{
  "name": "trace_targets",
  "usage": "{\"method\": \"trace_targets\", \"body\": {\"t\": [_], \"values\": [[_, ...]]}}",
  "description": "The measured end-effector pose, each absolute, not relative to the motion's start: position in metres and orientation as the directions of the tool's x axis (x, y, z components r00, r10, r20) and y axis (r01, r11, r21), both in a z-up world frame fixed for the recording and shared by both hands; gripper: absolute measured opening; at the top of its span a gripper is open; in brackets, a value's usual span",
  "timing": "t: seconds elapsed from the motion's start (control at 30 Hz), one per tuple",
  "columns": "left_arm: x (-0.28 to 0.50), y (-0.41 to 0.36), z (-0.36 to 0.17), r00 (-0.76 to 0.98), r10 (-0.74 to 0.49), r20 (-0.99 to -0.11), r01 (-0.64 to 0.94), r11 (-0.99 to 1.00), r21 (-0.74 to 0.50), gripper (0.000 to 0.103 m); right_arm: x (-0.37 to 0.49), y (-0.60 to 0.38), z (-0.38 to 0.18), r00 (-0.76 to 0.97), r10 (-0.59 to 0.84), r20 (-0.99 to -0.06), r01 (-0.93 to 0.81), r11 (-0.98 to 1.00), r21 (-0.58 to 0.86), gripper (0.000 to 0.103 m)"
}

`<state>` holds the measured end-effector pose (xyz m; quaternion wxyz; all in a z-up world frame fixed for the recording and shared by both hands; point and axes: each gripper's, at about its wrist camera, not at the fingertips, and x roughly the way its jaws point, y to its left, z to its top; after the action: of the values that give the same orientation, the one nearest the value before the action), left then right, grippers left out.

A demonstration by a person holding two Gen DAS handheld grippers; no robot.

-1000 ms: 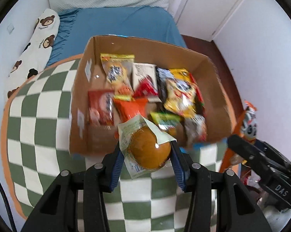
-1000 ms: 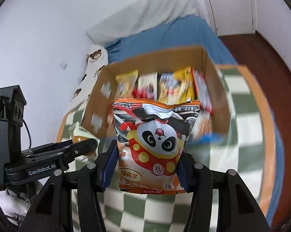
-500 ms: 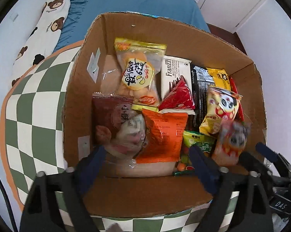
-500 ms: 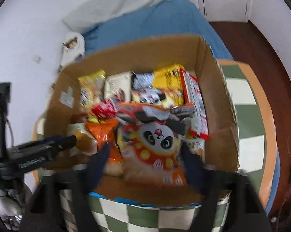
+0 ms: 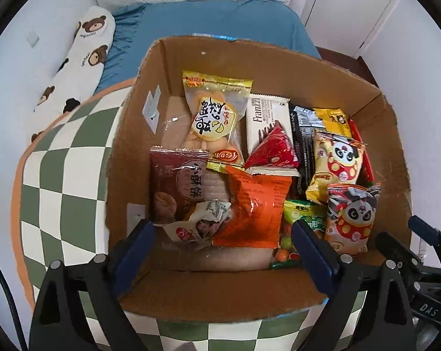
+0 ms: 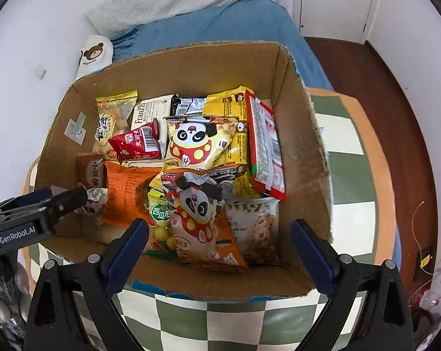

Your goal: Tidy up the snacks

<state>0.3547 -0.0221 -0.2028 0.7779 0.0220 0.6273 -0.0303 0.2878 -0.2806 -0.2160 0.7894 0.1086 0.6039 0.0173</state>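
A cardboard box (image 5: pixel 191 289) (image 6: pixel 305 146) on a checked tablecloth holds several snack packets. My left gripper (image 5: pixel 220 248) is open and empty over the box's near wall. The wrapped bun (image 5: pixel 200 222) lies in the box just beyond it, next to an orange packet (image 5: pixel 252 204). My right gripper (image 6: pixel 219 245) is open and empty over the near wall. The orange panda packet (image 6: pixel 202 219) lies in the box between its fingers' line; it also shows in the left wrist view (image 5: pixel 349 216). A yellow panda packet (image 6: pixel 197 143) lies behind it.
The round table with green-and-white checked cloth (image 5: pixel 62 193) (image 6: pixel 349 199) stands by a blue bed (image 5: pixel 220 26). A bear-print pillow (image 5: pixel 80 58) lies at the left. A white door (image 5: pixel 352 5) and wooden floor (image 6: pixel 366 67) are at the right.
Both grippers moved forward over the box and opened. The left let go of the wrapped bun and the right let go of the panda packet; both now lie in the box.
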Motion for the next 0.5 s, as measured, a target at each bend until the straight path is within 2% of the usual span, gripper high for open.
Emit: {"method": "trace_targets", "body": {"t": [0.5], "values": [[0.274, -0.024, -0.123, 0.422, -0.033, -0.906, 0.107, 0.994, 0.014, 0.096, 0.228, -0.269, -0.14, 0.447, 0.096, -0.889, 0.085, 0.985, 0.149, 0.102]]}}
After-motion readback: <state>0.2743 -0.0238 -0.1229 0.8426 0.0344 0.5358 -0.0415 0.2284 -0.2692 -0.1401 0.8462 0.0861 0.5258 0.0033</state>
